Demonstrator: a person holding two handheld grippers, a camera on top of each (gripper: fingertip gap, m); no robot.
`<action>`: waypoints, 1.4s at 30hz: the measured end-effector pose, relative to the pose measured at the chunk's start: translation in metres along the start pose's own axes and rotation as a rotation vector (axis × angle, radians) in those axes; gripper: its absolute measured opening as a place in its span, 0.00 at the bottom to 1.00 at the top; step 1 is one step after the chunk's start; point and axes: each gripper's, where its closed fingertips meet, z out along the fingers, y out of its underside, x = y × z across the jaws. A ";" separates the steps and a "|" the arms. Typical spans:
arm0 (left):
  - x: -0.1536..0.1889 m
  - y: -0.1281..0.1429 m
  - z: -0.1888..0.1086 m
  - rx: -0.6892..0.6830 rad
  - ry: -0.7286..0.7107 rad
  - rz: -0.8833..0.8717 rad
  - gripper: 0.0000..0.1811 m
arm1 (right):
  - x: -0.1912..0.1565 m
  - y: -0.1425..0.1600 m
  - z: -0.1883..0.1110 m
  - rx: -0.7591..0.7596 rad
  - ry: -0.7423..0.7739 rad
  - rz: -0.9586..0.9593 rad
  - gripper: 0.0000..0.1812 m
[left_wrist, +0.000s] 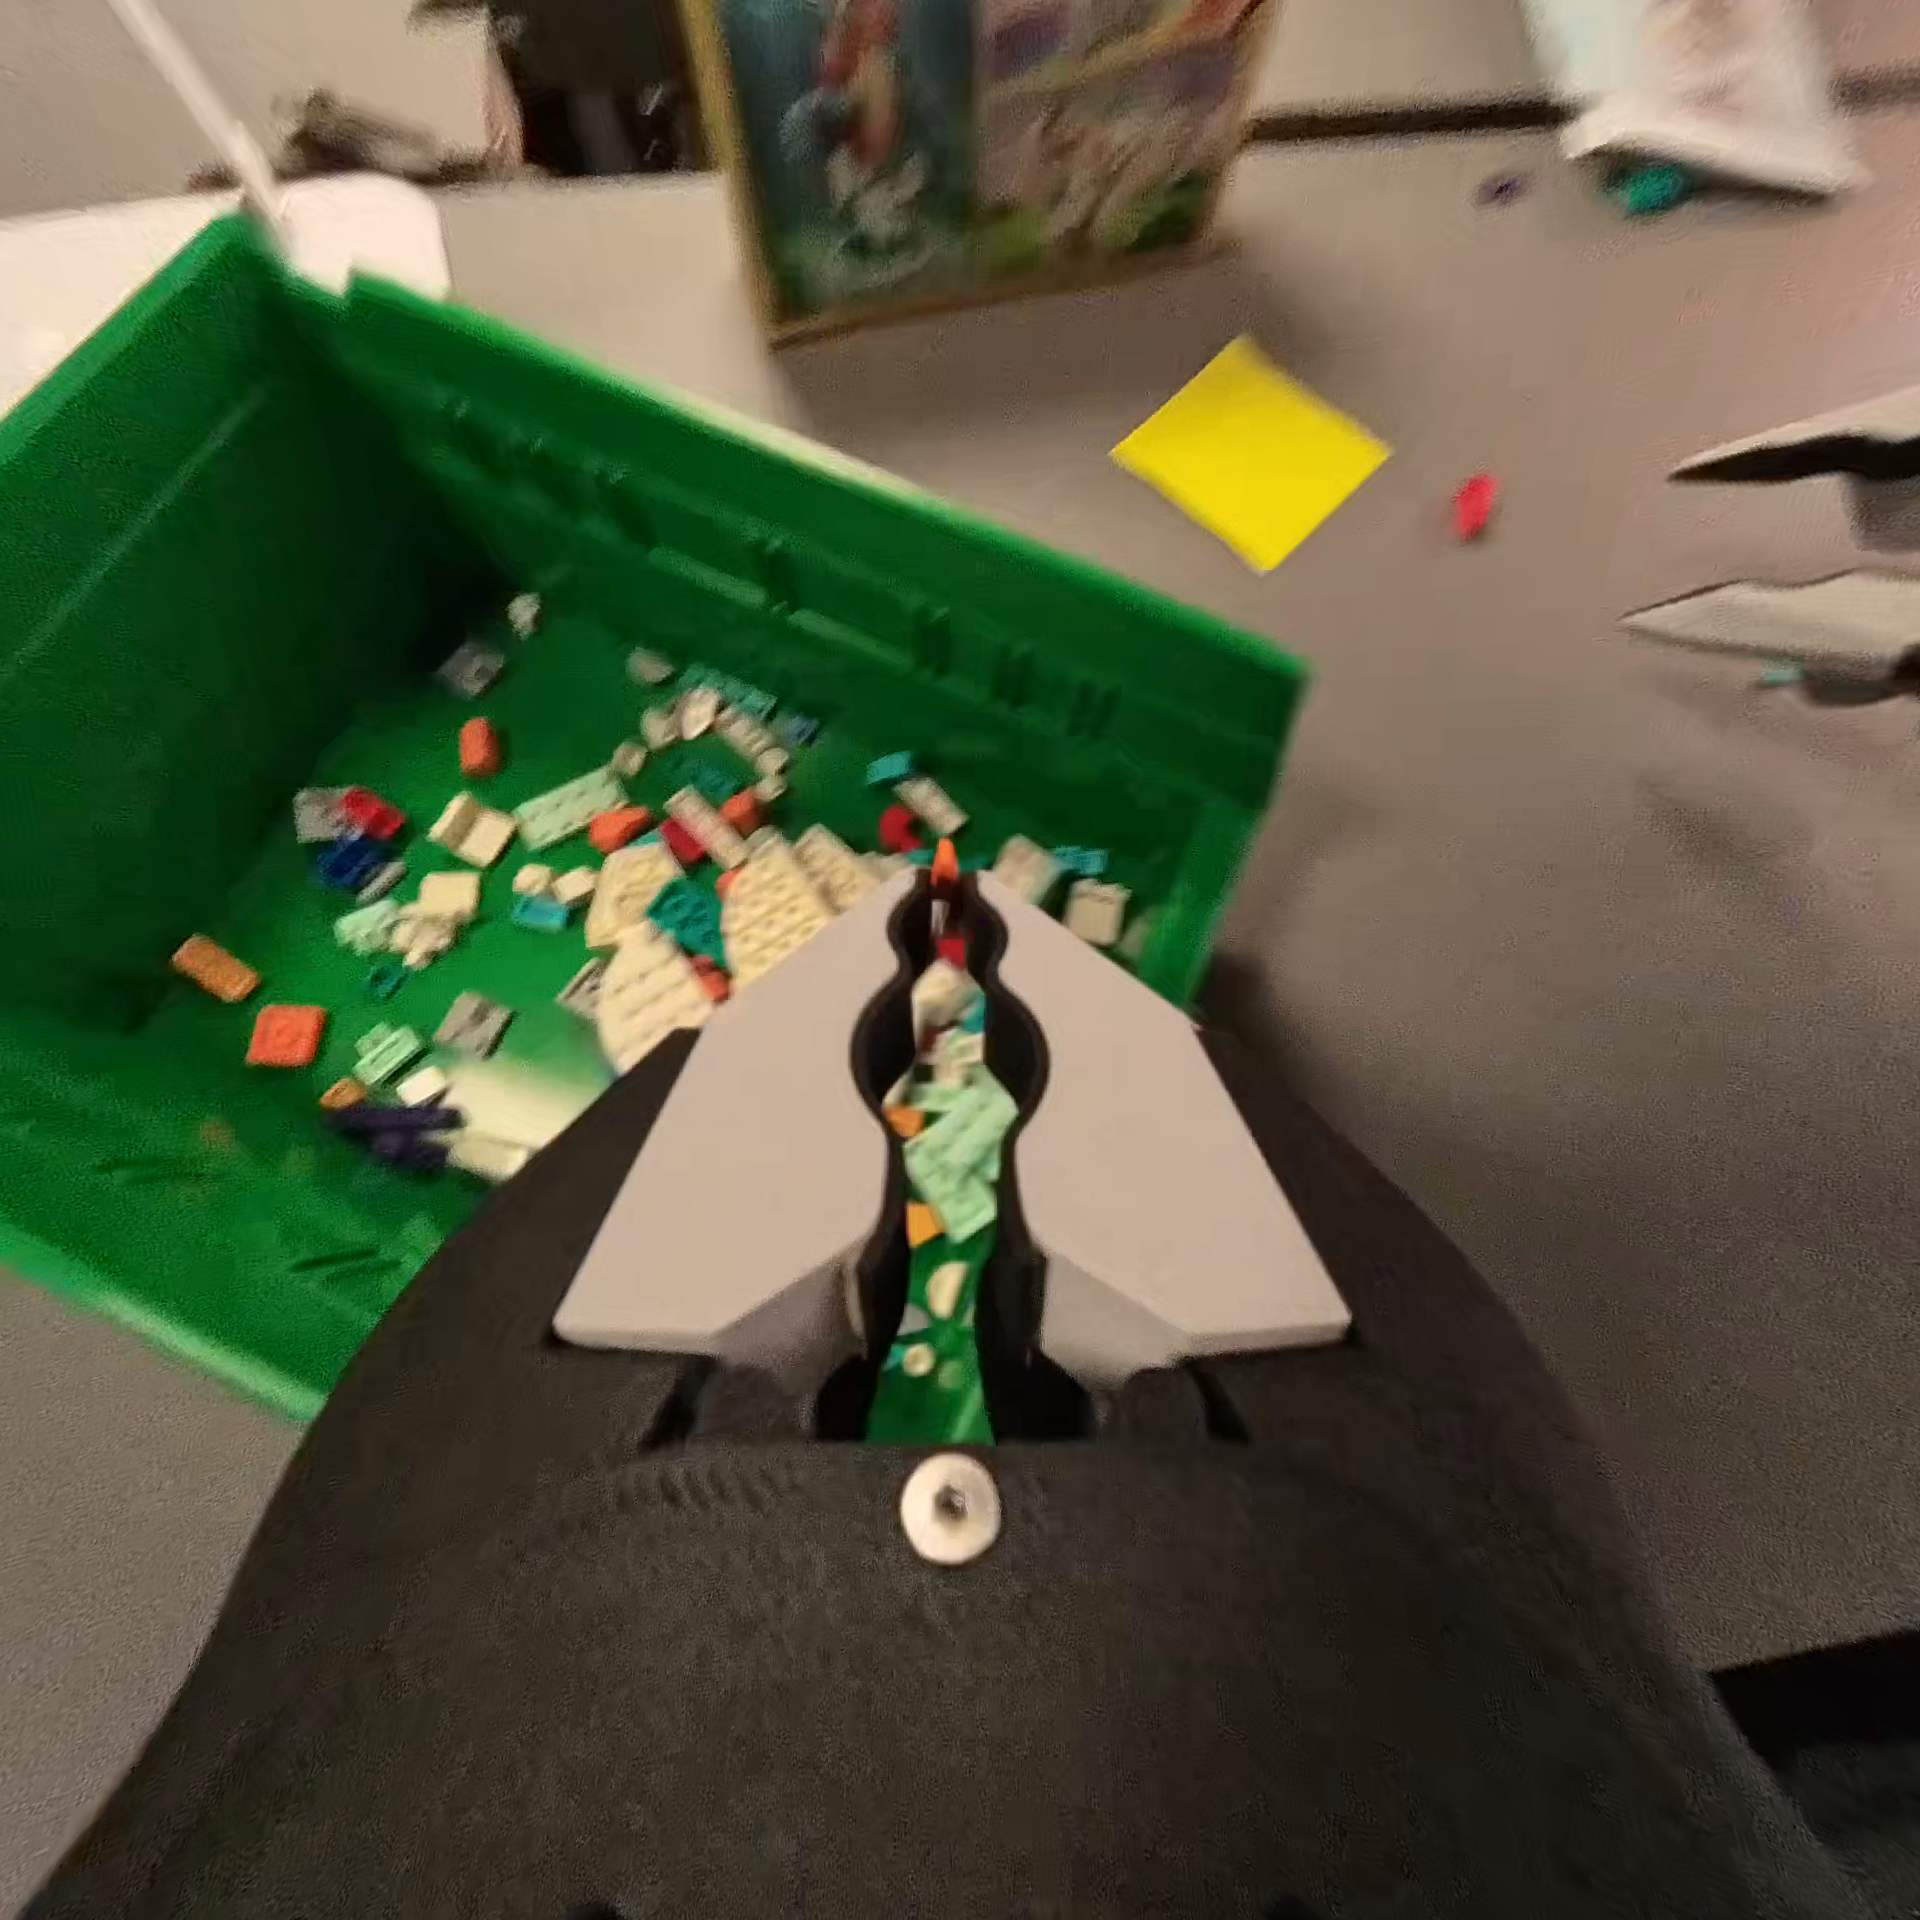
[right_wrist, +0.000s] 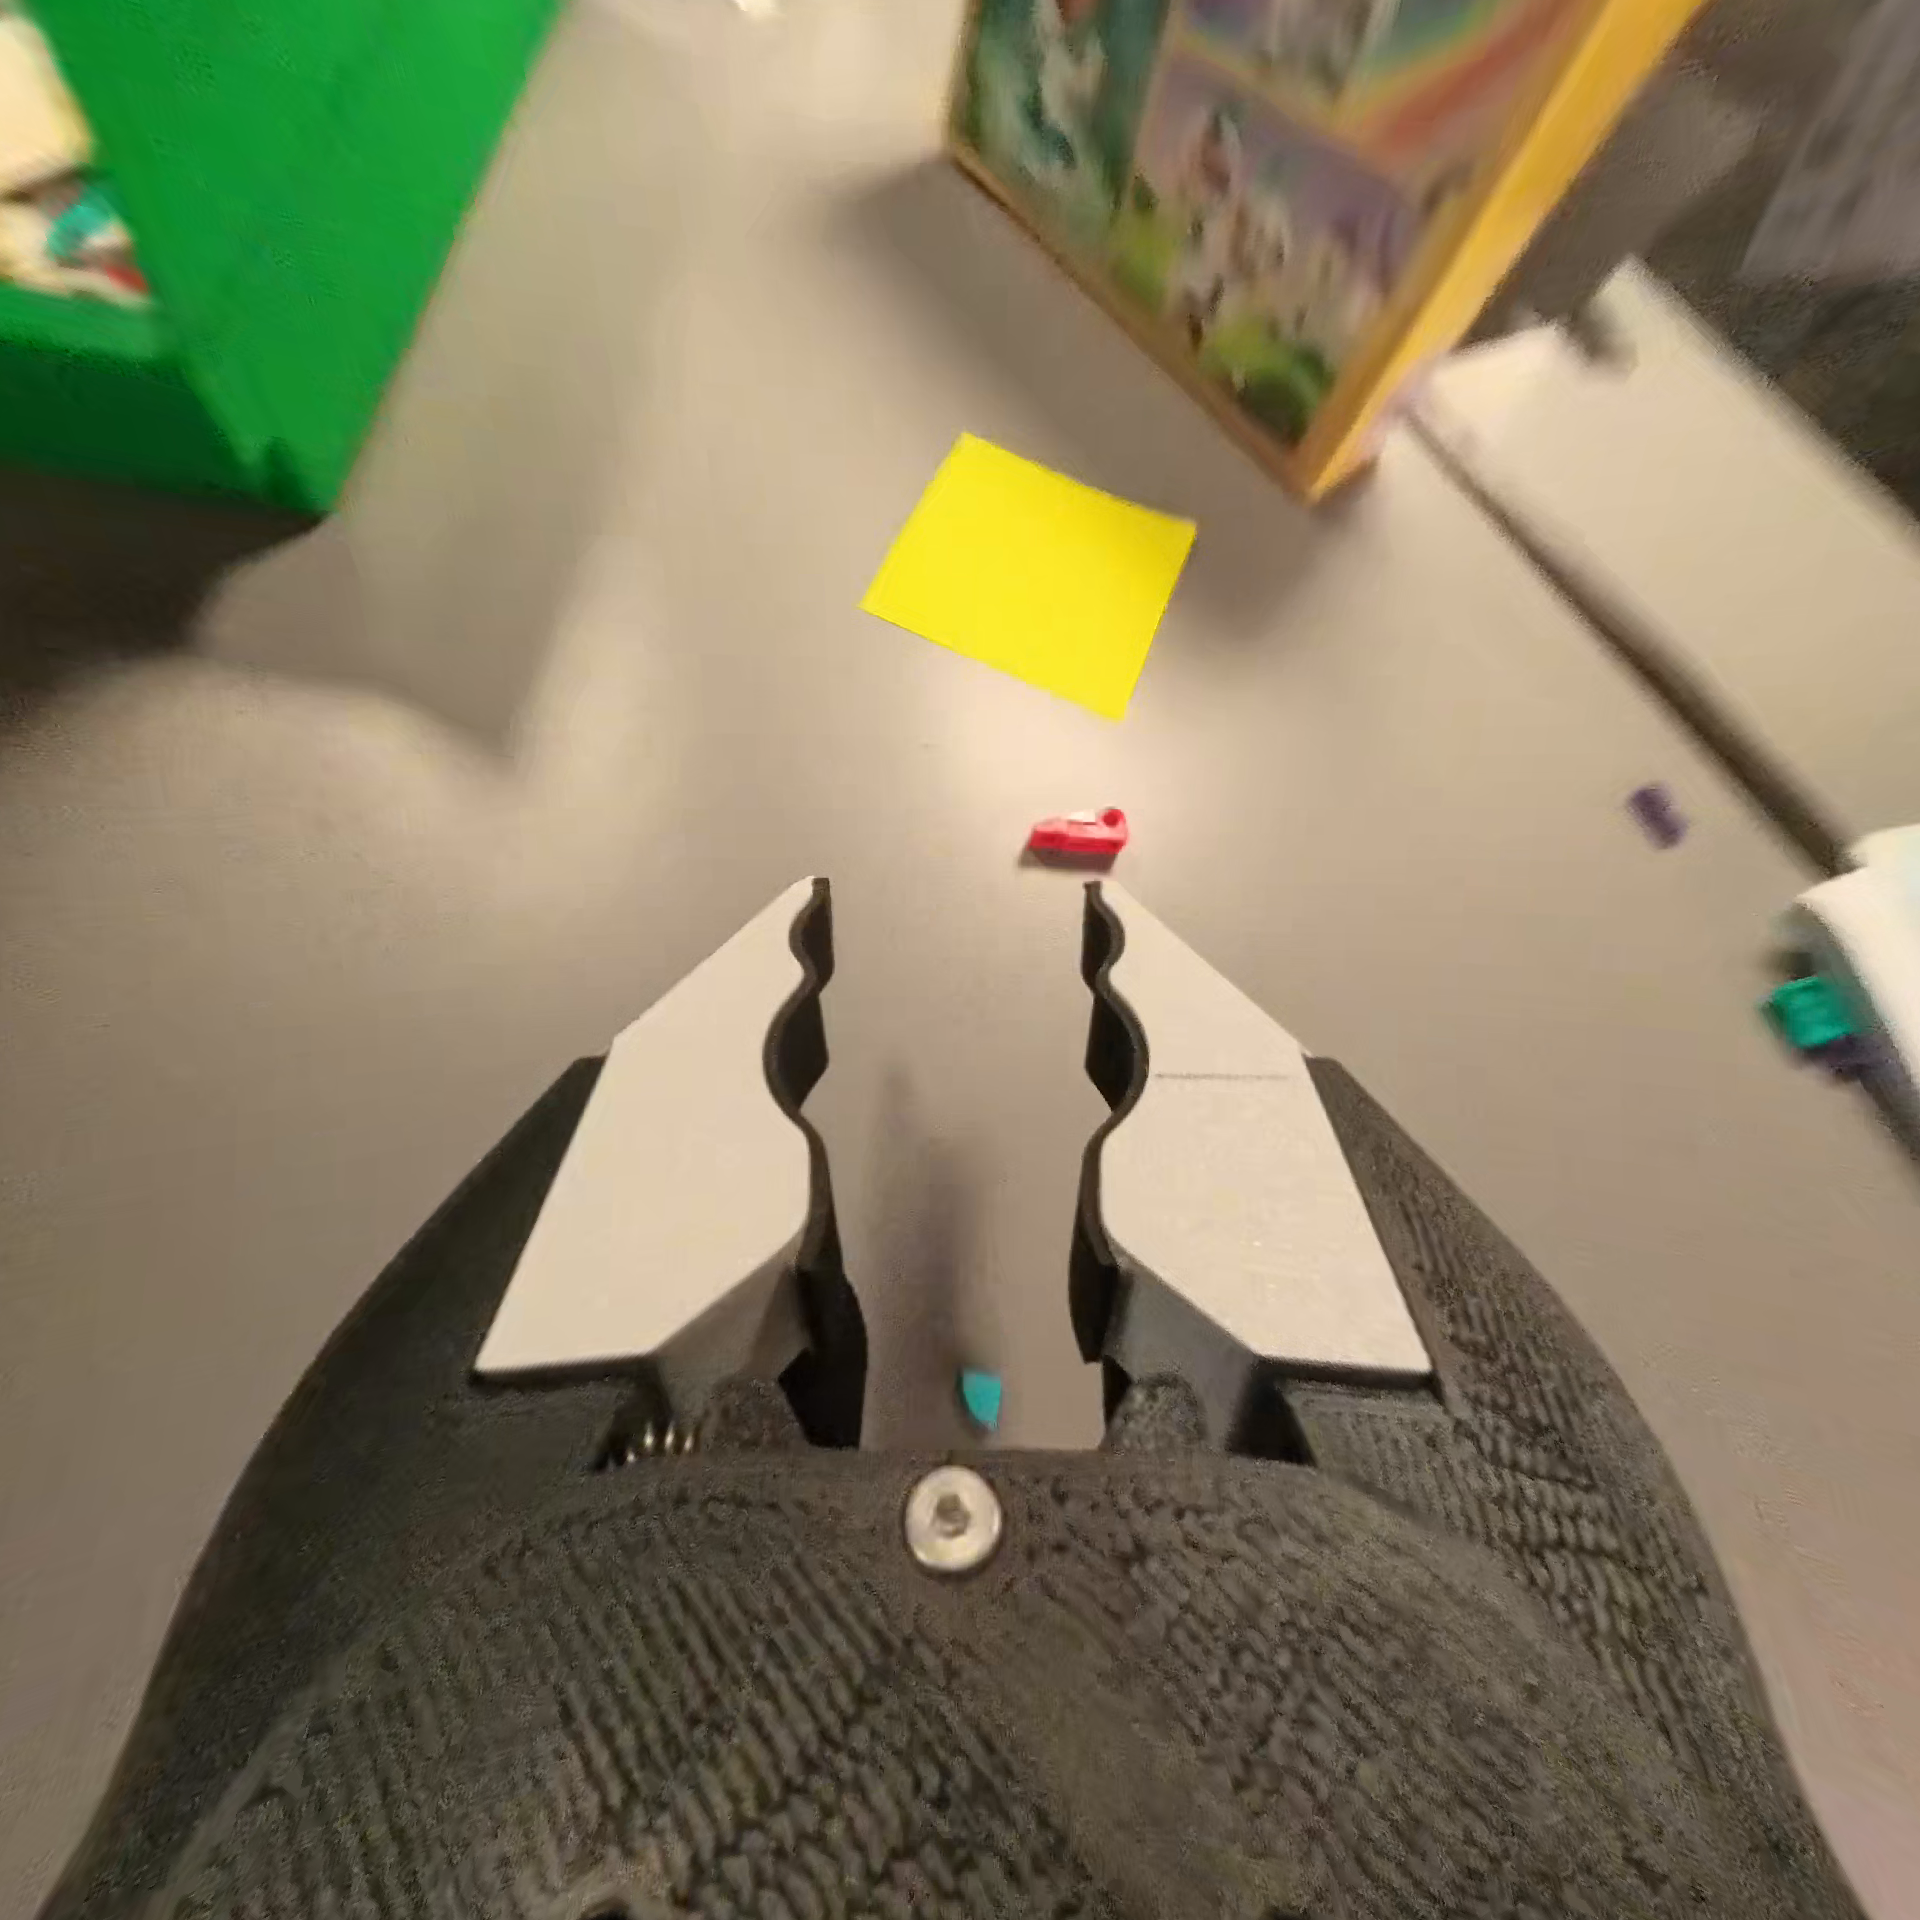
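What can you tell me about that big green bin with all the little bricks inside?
The green bin is an open-topped rectangular plastic box with ribbed inner walls, resting on the grey table. Its floor holds a loose scatter of small toy bricks, mostly cream, mint, orange, teal and red. The left gripper hangs over its near corner, shut on a small orange piece. In the right wrist view only its outer wall shows.

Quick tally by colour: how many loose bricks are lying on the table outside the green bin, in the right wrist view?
Red brick: 1
Purple brick: 1
Teal bricks: 2
Total: 4
Not counted: the orange brick pinched in the left gripper.
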 end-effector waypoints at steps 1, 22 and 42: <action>-0.011 0.004 0.005 -0.033 -0.040 -0.003 0.05 | 0.005 0.004 0.011 -0.035 -0.014 0.074 0.24; 0.035 -0.026 -0.005 0.201 0.041 0.057 0.36 | 0.003 -0.029 0.032 0.149 0.146 -0.020 0.02; 0.218 -0.047 -0.020 0.355 1.122 -0.151 0.03 | -0.097 -0.090 -0.110 0.649 0.195 -0.440 0.02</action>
